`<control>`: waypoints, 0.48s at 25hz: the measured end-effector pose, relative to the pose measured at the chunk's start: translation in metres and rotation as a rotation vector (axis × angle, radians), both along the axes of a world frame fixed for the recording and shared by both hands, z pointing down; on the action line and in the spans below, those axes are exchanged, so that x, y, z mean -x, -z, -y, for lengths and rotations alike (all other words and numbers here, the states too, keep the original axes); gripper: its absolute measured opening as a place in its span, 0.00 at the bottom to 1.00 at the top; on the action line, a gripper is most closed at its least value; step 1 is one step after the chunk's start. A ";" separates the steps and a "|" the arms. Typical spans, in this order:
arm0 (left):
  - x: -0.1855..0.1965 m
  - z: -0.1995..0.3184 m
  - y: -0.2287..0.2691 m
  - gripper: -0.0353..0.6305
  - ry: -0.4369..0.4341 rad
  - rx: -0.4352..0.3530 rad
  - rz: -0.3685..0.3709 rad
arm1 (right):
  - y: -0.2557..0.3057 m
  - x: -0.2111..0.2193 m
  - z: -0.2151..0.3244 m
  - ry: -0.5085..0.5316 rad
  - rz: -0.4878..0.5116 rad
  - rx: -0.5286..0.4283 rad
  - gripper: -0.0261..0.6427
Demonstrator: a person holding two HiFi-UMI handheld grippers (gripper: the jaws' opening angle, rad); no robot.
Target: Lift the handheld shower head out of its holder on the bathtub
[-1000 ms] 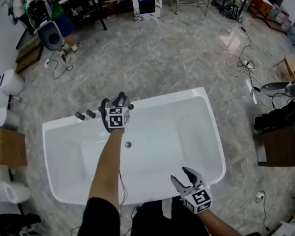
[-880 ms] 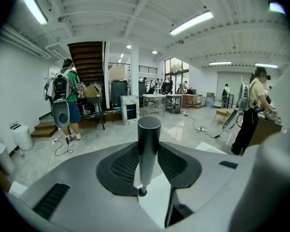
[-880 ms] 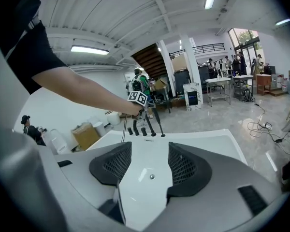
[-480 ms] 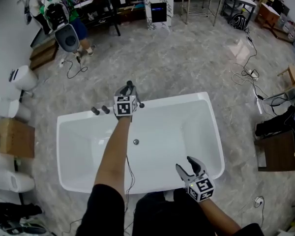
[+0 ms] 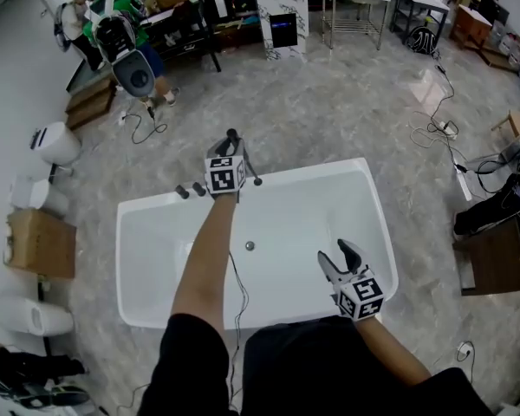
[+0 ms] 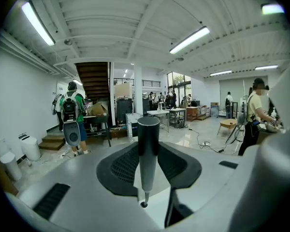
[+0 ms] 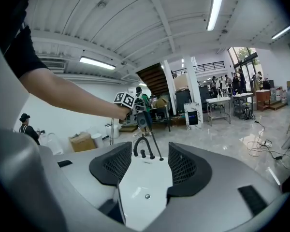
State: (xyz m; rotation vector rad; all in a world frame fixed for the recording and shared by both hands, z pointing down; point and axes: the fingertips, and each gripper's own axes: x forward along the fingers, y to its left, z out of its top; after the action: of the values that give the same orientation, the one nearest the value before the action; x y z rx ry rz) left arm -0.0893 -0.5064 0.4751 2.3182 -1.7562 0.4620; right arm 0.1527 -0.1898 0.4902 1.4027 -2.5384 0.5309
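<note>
The glossy white, round-cornered bathtub (image 5: 316, 171) lies across the floor below the person. Above its far rim is the dark grey cylindrical handheld shower head (image 5: 232, 137), which looks lifted clear of its holder; the holder itself is too small to make out.

The lift will go best if the wand stays upright and rises straight. That way the thin dark hose (image 5: 251, 168) running down to the rim pays out freely, without catching the black arched tap spout (image 7: 135, 148) or the two small black knobs (image 5: 190, 191) to its left. The handle is smooth and round, so a firm, steady grip should stop it twisting or slipping. I would also stop the pull before the hose runs out of slack.

The left arm, bare below a black sleeve, stretches from the near side across the tub. The left gripper (image 5: 229, 150) is raised above the far rim, its jaws clamped on the handle, which stands upright between the pads (image 6: 123, 164). The right gripper (image 5: 336, 256) hangs over the near right of the tub. Its jaws are spread wide with nothing in them, and only the basin shows between.
</note>
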 end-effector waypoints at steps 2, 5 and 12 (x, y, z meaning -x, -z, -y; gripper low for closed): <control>-0.003 -0.004 0.015 0.23 -0.005 -0.022 0.004 | 0.008 0.001 0.003 0.010 0.008 -0.016 0.36; -0.004 -0.012 0.036 0.22 -0.011 -0.052 0.012 | 0.019 -0.004 0.012 0.006 0.004 -0.049 0.36; -0.003 -0.023 0.070 0.22 -0.005 -0.100 0.019 | 0.041 -0.021 0.034 -0.015 0.002 -0.105 0.26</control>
State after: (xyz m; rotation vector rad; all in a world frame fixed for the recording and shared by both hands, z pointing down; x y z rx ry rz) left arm -0.0867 -0.4835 0.4051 2.3941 -1.8221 0.4071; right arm 0.1739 -0.2242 0.4496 1.4572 -2.5937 0.4062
